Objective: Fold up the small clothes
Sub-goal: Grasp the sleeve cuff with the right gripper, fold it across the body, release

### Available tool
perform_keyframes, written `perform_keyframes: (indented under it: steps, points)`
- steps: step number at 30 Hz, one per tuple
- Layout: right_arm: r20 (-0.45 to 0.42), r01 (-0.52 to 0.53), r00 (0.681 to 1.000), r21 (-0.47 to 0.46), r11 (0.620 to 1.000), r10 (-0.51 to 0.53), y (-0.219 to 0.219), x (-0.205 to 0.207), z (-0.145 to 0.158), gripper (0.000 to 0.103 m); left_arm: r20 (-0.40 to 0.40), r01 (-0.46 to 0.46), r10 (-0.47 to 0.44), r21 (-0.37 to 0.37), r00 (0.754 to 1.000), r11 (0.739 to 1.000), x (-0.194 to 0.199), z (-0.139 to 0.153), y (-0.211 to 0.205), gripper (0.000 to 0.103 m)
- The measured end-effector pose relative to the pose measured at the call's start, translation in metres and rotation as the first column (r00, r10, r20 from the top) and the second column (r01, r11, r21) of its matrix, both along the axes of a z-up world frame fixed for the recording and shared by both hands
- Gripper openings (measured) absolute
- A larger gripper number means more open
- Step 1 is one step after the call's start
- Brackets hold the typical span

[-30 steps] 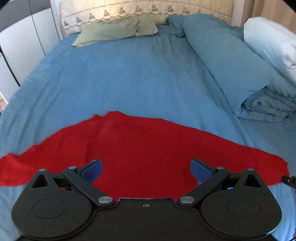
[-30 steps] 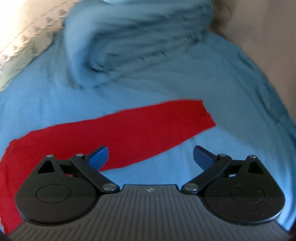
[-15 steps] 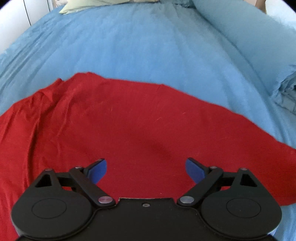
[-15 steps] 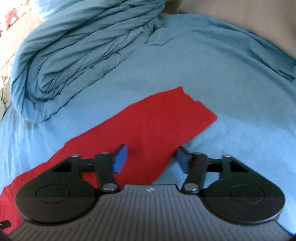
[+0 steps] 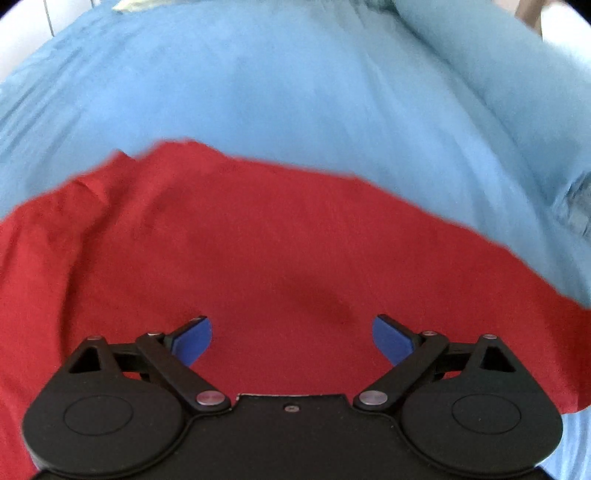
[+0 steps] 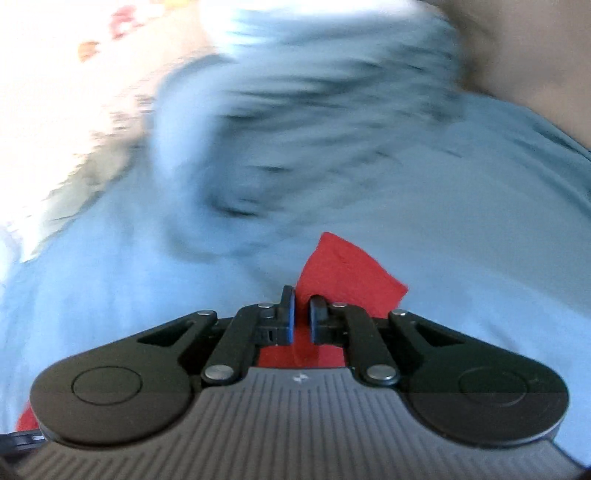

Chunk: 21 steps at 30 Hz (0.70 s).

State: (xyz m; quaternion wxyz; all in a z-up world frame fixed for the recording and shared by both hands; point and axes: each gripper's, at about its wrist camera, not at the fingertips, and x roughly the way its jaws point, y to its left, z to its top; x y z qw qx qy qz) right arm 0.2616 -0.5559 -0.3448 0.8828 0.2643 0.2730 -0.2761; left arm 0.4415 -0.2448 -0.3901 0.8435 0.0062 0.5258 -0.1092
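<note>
A red garment [image 5: 258, 240] lies spread on the blue bed sheet [image 5: 295, 92], with creases at its left side. My left gripper [image 5: 291, 325] hovers just above the middle of the cloth; its jaws are opening, they stand wide, and nothing is pinched between the blue pads [image 5: 194, 341]. In the blurred right wrist view, my right gripper [image 6: 303, 297] is shut on the narrow end of the red garment [image 6: 343, 269]. That end sticks up past the fingertips, lifted off the sheet.
A rolled blue duvet [image 6: 295, 129] lies beyond the right gripper and shows at the right edge of the left wrist view as a duvet [image 5: 498, 74]. A pale green pillow [image 5: 136, 4] peeks in at the top. Blue sheet [image 6: 480, 221] stretches right of the red end.
The right gripper closed from wide open onto the garment's end and lifted it while moving fast. The left gripper sank closer to the red cloth and stayed wide.
</note>
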Motion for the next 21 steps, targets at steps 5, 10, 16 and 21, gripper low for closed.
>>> perform_keyframes:
  steps: [5, 10, 16, 21]
  points:
    - [0.156, -0.262, 0.951, -0.049, 0.964, 0.266, 0.099, 0.072, 0.055, 0.023, 0.089, -0.046, 0.046, -0.008, 0.995, 0.999, -0.005, 0.043, 0.079, 0.098]
    - [0.233, -0.570, 0.780, -0.121, 0.813, 0.581, 0.231, 0.128, 0.070, 0.023, 0.194, -0.141, 0.130, 0.049, 0.972, 0.989, -0.024, 0.076, 0.176, 0.101]
    - [0.026, -0.817, 0.553, -0.177, 0.549, 0.833, 0.378, 0.155, -0.006, 0.023, 0.149, -0.230, 0.219, 0.059, 0.964, 0.971, -0.044, 0.062, 0.265, 0.101]
    - [-0.155, -0.872, 0.488, -0.139, 0.470, 0.859, 0.428, 0.159, -0.071, 0.023, 0.080, -0.264, 0.264, -0.007, 0.961, 0.965, -0.049, 0.039, 0.297, 0.101]
